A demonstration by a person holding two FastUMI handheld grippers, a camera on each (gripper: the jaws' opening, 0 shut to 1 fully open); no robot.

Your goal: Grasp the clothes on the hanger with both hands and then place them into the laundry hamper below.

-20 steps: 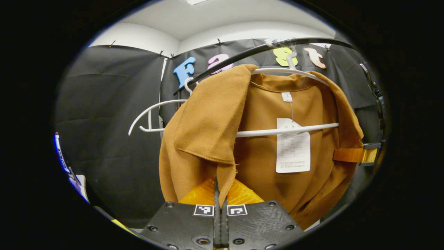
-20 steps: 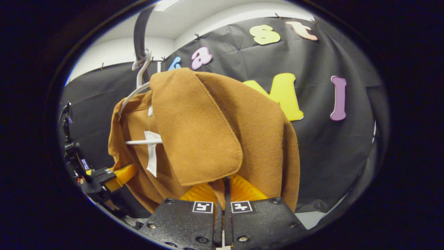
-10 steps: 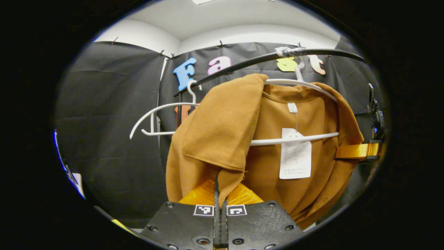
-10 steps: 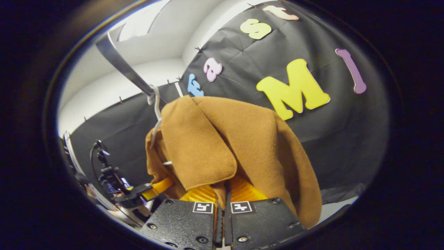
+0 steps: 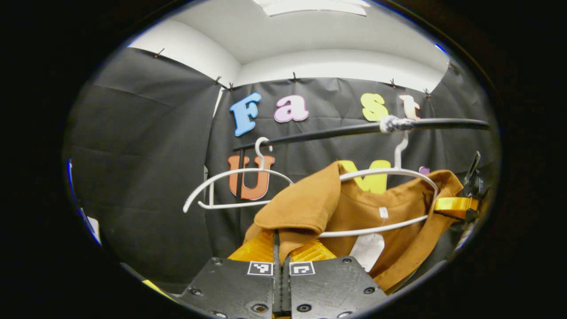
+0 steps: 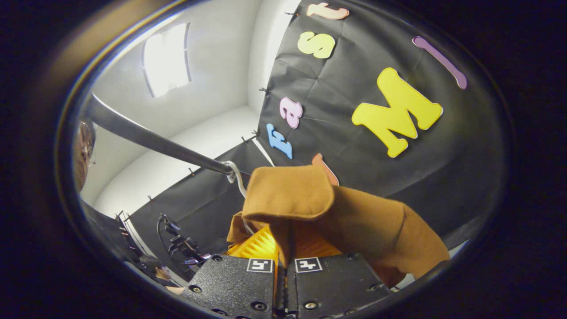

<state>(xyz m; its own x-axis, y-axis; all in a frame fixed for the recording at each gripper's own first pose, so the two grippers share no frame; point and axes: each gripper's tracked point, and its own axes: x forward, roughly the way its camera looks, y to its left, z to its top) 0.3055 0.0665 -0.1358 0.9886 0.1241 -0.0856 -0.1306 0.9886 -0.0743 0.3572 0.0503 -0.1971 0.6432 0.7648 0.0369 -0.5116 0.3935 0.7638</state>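
Brown garment (image 5: 367,212) draped on a white hanger (image 5: 401,175), collar folded down at the near side, white tag (image 5: 366,250) dangling inside below the hanger's lower bar. Hanger hooked on a dark rail (image 5: 336,130) running across the booth. Pinched at one front edge between the closed fingers of the left gripper (image 5: 281,252), cloth bunched right above the fingertips. Pinched at the other side too (seen from the right gripper view): brown garment (image 6: 354,221) folded over and clamped by the right gripper (image 6: 283,254), both fingers pressed on the fabric. Farther off in the left gripper view, the right gripper (image 5: 456,204) gripping the garment's far edge. Beside the garment, on the same rail, a second white hanger (image 5: 234,186), bare. Behind, black cloth wall (image 5: 146,168); above, white ceiling with a light panel (image 5: 310,6).
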